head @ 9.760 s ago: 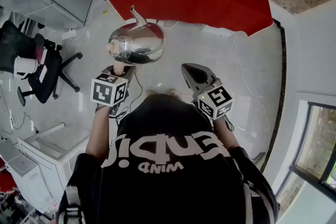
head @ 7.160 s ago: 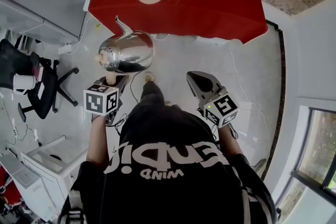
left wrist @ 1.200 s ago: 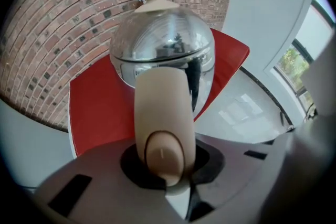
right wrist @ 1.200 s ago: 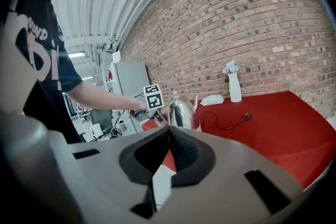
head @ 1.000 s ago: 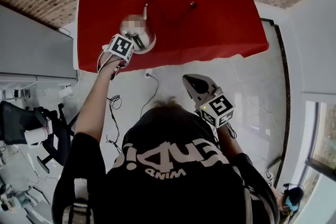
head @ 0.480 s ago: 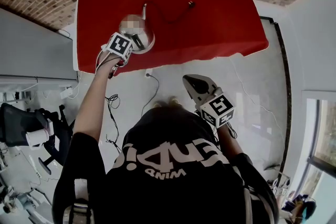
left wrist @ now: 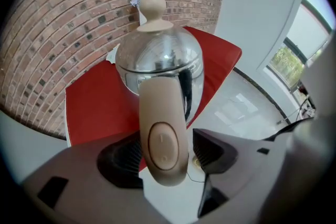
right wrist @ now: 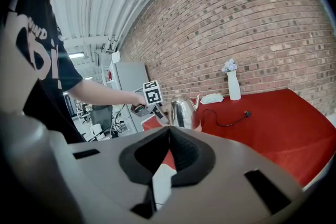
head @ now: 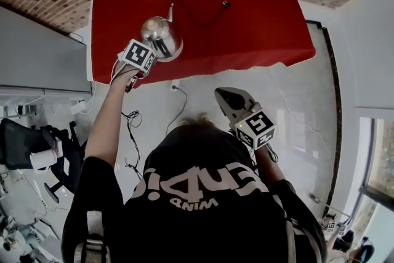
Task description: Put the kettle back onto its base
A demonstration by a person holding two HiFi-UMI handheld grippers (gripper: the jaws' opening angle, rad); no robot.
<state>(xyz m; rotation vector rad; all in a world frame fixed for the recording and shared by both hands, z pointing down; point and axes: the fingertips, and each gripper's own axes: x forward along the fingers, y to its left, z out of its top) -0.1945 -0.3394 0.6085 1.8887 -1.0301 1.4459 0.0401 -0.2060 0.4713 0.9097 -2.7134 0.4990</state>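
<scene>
Between just-opened left gripper (left wrist: 167, 153) fingers (left wrist: 211, 148), kettle handle (left wrist: 161, 128), invisible overhead.

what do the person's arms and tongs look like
The left tongs and right tongs are grey plastic with black ribbed pads. Each carries a white cube with black square markers. The person wears a black short-sleeved t-shirt with white lettering.

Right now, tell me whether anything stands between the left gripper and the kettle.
Nothing visible does. The handle of the kettle lies directly between the jaws of the left gripper, which have just been opening. A gap shows on one side.
</scene>
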